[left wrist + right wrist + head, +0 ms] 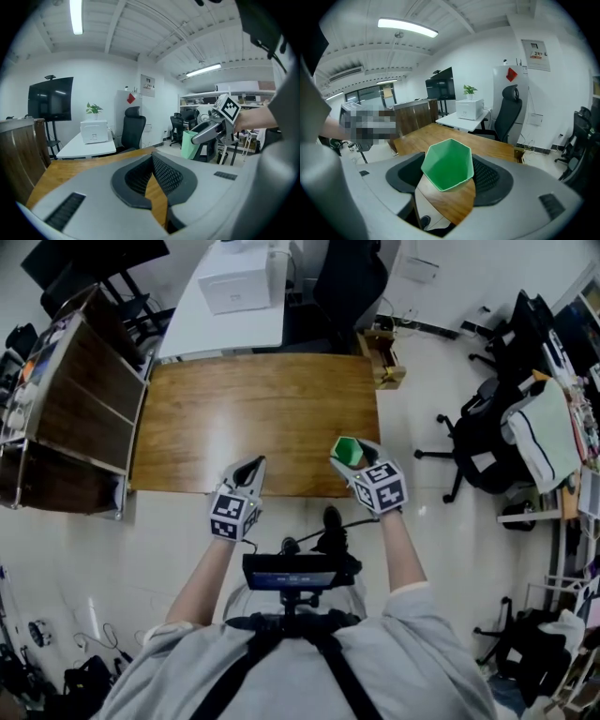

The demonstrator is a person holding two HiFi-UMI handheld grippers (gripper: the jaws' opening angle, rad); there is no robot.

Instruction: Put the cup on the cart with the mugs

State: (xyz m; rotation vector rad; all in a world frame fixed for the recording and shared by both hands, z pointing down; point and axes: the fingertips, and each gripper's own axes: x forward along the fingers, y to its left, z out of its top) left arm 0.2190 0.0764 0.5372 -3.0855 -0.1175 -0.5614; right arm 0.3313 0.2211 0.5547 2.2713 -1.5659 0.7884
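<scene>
A green hexagonal cup point(348, 451) sits between the jaws of my right gripper point(350, 458), which is shut on it just above the near edge of the wooden table point(253, 413). In the right gripper view the cup point(449, 164) is tilted with its mouth towards the camera, and the pads point(487, 177) press on its sides. My left gripper point(255, 467) hovers to the left of it at the same table edge, with its tips together and nothing held point(151, 161). The brown wooden cart point(70, 399) stands at the table's left end. I cannot make out mugs on it.
A white table point(220, 329) with a white box point(234, 285) lies beyond the wooden one, and a black office chair point(349, 277) stands beside it. More chairs point(483, 442) and cluttered shelves fill the right side. A small wooden stand point(384, 357) is at the table's far right corner.
</scene>
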